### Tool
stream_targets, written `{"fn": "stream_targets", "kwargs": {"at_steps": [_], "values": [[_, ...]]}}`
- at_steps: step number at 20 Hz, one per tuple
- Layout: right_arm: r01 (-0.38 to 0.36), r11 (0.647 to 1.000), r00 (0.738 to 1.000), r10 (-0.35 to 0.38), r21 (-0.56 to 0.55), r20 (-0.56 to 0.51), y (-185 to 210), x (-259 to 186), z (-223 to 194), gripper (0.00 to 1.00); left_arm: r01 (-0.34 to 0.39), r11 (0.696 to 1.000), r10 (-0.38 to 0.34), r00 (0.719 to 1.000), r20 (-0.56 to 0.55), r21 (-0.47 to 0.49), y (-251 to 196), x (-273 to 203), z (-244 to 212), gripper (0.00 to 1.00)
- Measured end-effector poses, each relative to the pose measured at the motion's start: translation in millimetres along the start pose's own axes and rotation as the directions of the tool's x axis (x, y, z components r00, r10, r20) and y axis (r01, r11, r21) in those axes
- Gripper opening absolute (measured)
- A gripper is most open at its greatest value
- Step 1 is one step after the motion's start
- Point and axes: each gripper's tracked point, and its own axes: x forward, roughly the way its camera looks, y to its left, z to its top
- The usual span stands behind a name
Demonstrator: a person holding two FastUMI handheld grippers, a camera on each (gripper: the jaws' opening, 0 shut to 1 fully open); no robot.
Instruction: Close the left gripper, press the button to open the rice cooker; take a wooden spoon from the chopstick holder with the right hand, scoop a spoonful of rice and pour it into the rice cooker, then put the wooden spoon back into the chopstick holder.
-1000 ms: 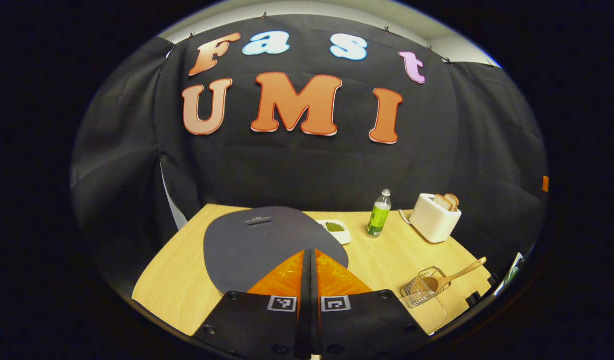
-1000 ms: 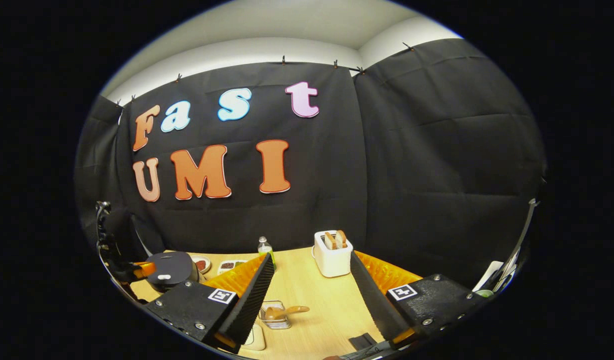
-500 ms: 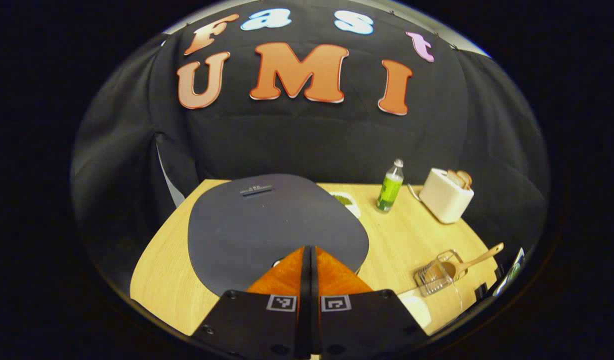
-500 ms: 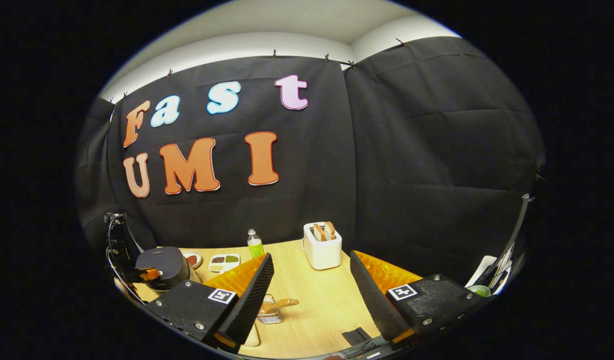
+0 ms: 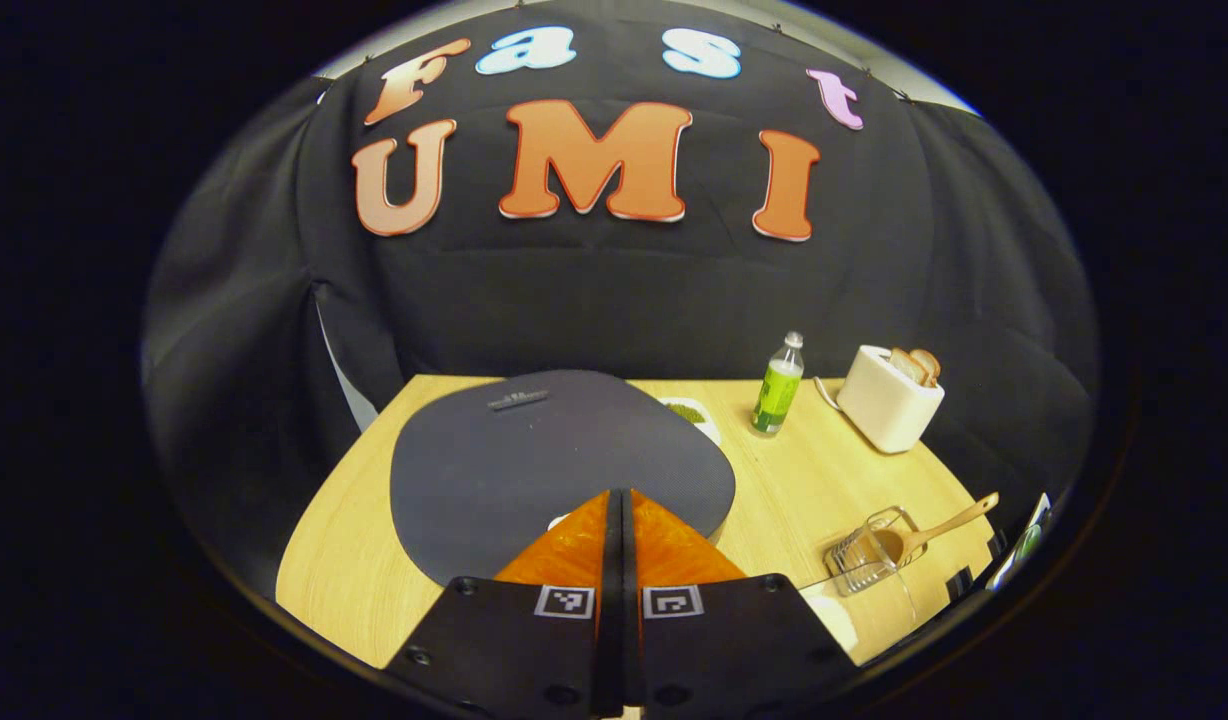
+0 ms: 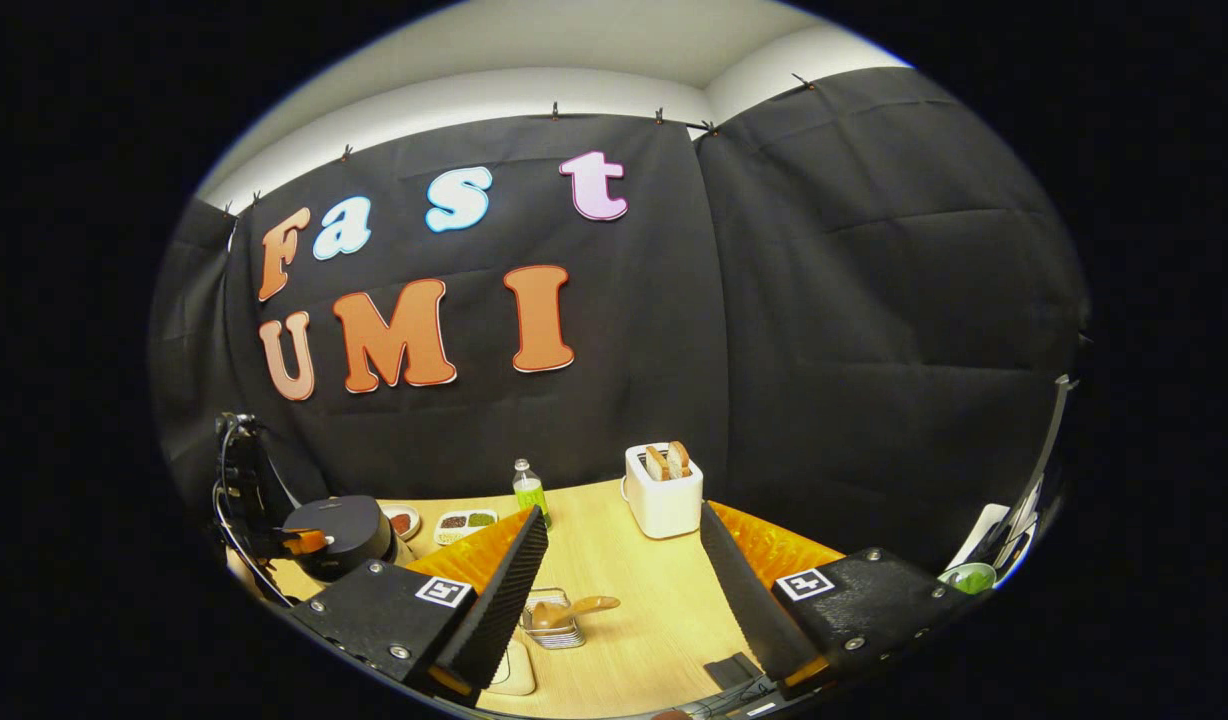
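Note:
The rice cooker's dark grey lid [image 5: 544,460] lies closed right ahead of my left gripper [image 5: 619,495], which is shut with nothing between its fingers. Its tips hover over the lid's front edge, beside a small white button [image 5: 556,521]. A wire chopstick holder [image 5: 864,560] sits on the table to the right, and a wooden spoon [image 5: 949,520] leans out of it. My right gripper [image 6: 623,512] stands open above the table, with the holder and its spoon [image 6: 564,615] below and left of centre. The rice cooker [image 6: 342,532] with the other gripper [image 6: 294,543] at it sits far left.
At the back of the wooden table [image 5: 794,490] stand a green bottle [image 5: 777,385] and a white toaster [image 5: 889,400] with bread. Small dishes [image 6: 464,521] of grains sit behind the cooker. A pale dish [image 6: 514,672] lies near the front edge.
The left gripper came in closer over the cooker's lid, then eased slightly back; the lid stays closed. The right gripper shifted only a little and remains open.

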Motion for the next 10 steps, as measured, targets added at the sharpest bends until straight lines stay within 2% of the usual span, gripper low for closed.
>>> {"fn": "stream_targets", "kwargs": {"at_steps": [1, 2, 4, 10], "values": [[-0.008, 1.0, 1.0, 0.007, 0.011, 0.007, -0.3, 0.0, 0.8, 0.95, -0.009, 1.0, 0.01, 0.998, 0.057, -0.004, 2.7, -10.6, 25.5, 0.04], [-0.018, 1.0, 1.0, 0.017, 0.026, 0.021, 1.2, 0.6, 3.9, 0.95, -0.011, 1.0, 0.012, 0.993, 0.117, -0.016, 5.4, -23.8, 54.2, 0.01], [-0.028, 0.999, 0.999, 0.027, 0.035, 0.039, 3.0, 5.1, 5.4, 0.95, -0.01, 0.999, 0.018, 0.983, 0.183, -0.041, 9.9, -48.8, 90.7, 0.04], [-0.066, 0.997, 0.997, 0.064, 0.047, 0.048, 12.3, 18.0, -1.9, 0.95, -0.076, 0.995, 0.093, 0.958, 0.271, -0.071, 41.1, -108.2, 133.6, 0.06]]}}
